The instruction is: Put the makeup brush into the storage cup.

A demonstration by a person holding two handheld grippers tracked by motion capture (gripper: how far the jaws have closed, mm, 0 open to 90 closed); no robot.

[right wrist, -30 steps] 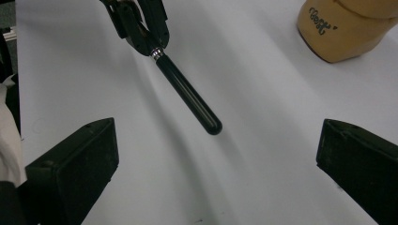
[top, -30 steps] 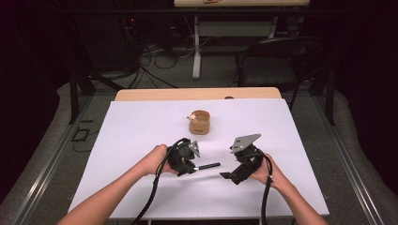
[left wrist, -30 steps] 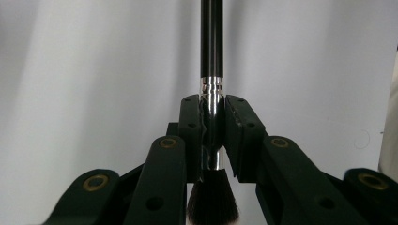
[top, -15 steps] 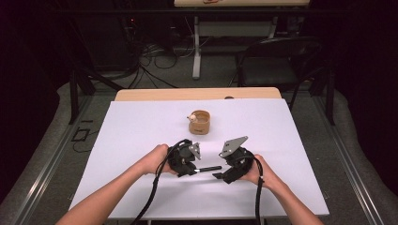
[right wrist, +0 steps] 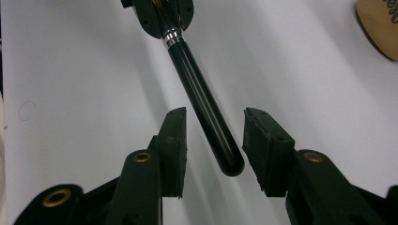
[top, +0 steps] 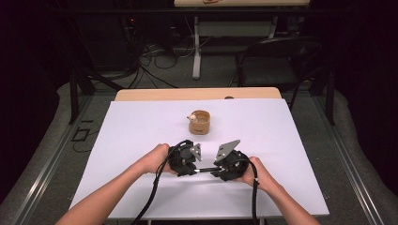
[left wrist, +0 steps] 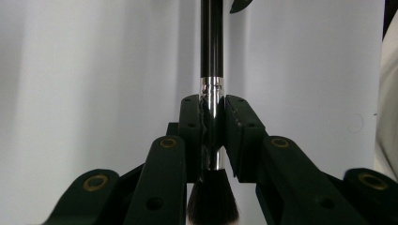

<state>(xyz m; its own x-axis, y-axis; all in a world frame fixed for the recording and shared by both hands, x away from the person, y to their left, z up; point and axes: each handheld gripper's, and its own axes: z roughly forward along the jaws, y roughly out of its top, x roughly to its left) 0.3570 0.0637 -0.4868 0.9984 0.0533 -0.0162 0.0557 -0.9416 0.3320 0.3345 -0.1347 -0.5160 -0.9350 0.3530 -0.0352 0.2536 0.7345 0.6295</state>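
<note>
A makeup brush (top: 206, 170) with a black handle and silver ferrule lies level just above the white table, between the two grippers. My left gripper (top: 185, 159) is shut on the ferrule (left wrist: 212, 122), its bristles (left wrist: 211, 201) pointing back toward the camera. My right gripper (top: 227, 165) faces it from the right. In the right gripper view the handle's rounded end (right wrist: 227, 159) sits between the right gripper's (right wrist: 215, 122) pads. Those jaws have just been closing, and a small gap still shows on each side of the handle.
A small round wooden cup (top: 200, 123) stands on the white table cover (top: 141, 131) beyond the grippers, and its edge shows at the top right of the right gripper view (right wrist: 380, 23). A dark chair (top: 277, 61) stands behind the table.
My right gripper has moved left and a little down to the free end of the brush handle, and its jaws have narrowed around it. The left gripper and brush stayed still.
</note>
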